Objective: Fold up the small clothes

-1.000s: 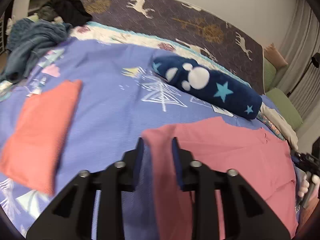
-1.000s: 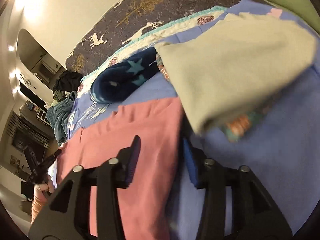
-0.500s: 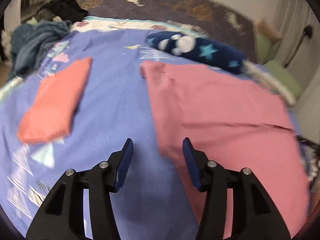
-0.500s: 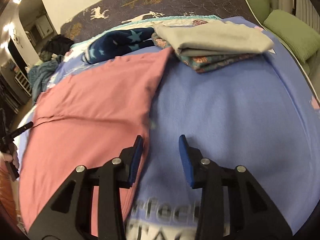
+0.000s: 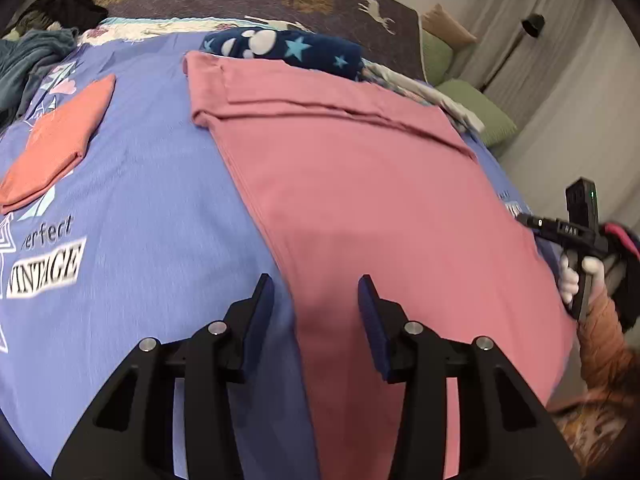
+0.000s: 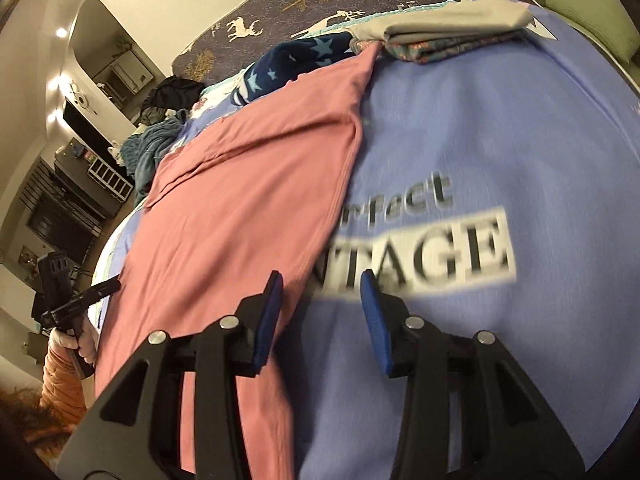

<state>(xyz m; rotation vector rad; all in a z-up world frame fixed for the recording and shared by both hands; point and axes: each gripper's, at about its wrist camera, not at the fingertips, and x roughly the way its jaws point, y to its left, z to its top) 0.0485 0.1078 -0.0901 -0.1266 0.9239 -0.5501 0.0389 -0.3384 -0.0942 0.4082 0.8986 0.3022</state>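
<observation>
The left claw (image 5: 316, 304) hangs open over the near left edge of the pink cloth (image 5: 360, 200), its blue-padded fingers (image 5: 262, 308) apart with nothing between them: one pad sits over the blue sheet (image 5: 152, 200), the other over the pink. The right claw (image 6: 320, 304) is open too and grips nothing, straddling the cloth's opposite edge, left pad over pink (image 6: 224, 220), right pad over the sheet's printed lettering (image 6: 420, 252).

Only the left view shows the folded coral garment (image 5: 56, 144), lying flat well to the left of that claw, and the pink cloth's far end, where a band is turned over in a long crease. It also shows the right claw's handle (image 5: 576, 232) in a white-gloved hand (image 5: 580, 276) at the cloth's right edge. Only the right view shows the grey and patterned stack (image 6: 448, 36) clearly, ahead and right of that claw, touching the pink cloth's far corner, and the left handle (image 6: 60, 292) beyond the cloth.

The pink cloth is smooth, thin knit, spread nearly flat, long and roughly rectangular. The sheet is soft, heathered blue. A plush navy roll (image 5: 280, 48) with stars lies ahead at the cloth's far end.
</observation>
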